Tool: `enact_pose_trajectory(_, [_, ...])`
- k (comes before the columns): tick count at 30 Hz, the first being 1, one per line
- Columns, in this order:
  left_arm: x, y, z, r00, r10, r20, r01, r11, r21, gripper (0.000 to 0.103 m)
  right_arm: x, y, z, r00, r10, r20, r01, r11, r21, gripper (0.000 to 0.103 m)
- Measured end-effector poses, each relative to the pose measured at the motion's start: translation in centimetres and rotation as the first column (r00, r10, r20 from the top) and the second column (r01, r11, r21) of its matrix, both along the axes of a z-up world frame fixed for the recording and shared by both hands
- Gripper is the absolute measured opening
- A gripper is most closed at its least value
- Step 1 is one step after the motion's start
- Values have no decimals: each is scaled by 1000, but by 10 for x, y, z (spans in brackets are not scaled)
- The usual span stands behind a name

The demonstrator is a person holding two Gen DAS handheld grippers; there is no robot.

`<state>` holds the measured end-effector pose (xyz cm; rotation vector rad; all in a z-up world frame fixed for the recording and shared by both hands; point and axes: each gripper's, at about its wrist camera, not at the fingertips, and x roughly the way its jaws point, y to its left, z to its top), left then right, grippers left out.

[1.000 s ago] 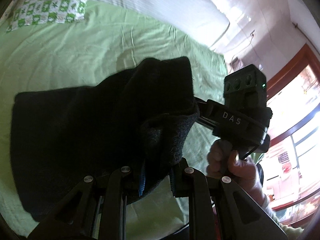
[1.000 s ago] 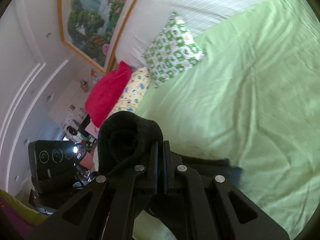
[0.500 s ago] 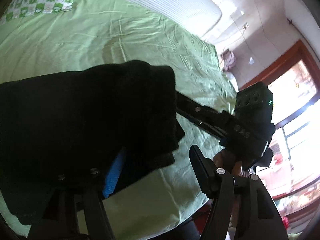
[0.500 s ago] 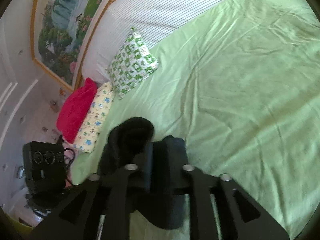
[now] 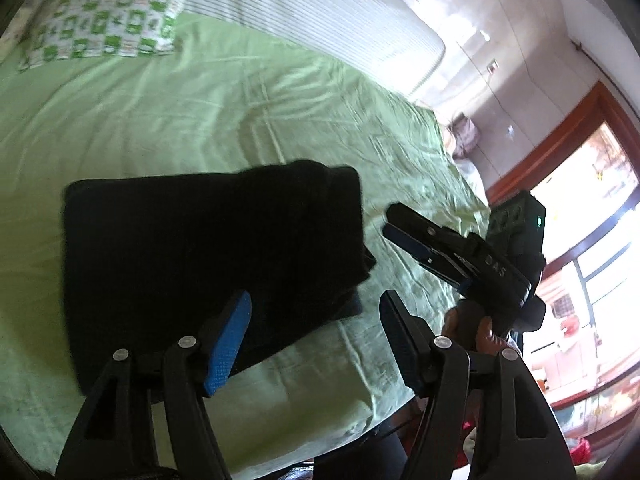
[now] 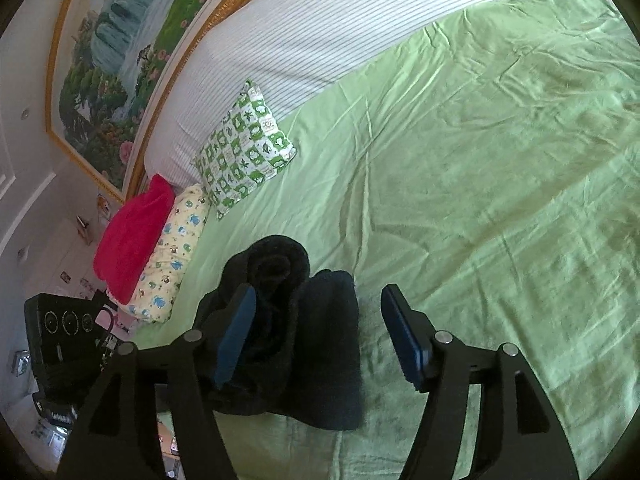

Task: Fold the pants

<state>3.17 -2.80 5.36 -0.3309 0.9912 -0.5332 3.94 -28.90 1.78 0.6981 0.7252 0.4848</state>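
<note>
On green bedsheet (image 5: 168, 120), near patterned pillow (image 5: 104, 12): folded black pants (image 5: 208, 248); left gripper (image 5: 316, 336) wide, empty; right gripper (image 6: 320, 332) opening, released.

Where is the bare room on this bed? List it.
Free: the wide green sheet right of the black pants, reaching the striped bolster. Also between pants and checked pillow. Crowded: the pillow corner, the near edge by both claws.
</note>
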Motion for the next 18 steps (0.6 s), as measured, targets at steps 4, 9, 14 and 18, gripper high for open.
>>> enact_pose_trajectory(4, [-4,25,4,998,56,12,-56,998,-6,68,-4,4,7,1000,-4,2,4,1000,-14,70])
enact_pose_trajectory(9, [-7,53,3,992,122,7,-122,992,-14,68,-11,14,14,1000,-8,17,9,1000,-14,76])
enact_pose_trajectory(14, [-9,75,-1,985,172,2,-171,985,-23,68,-12,30,19,1000,10,17,-9,998,-56,76])
enact_pose_trajectory(18, [-9,89,-7,979,204,-11,-205,978,-28,68,-12,40,22,1000,16,19,-14,996,-91,81])
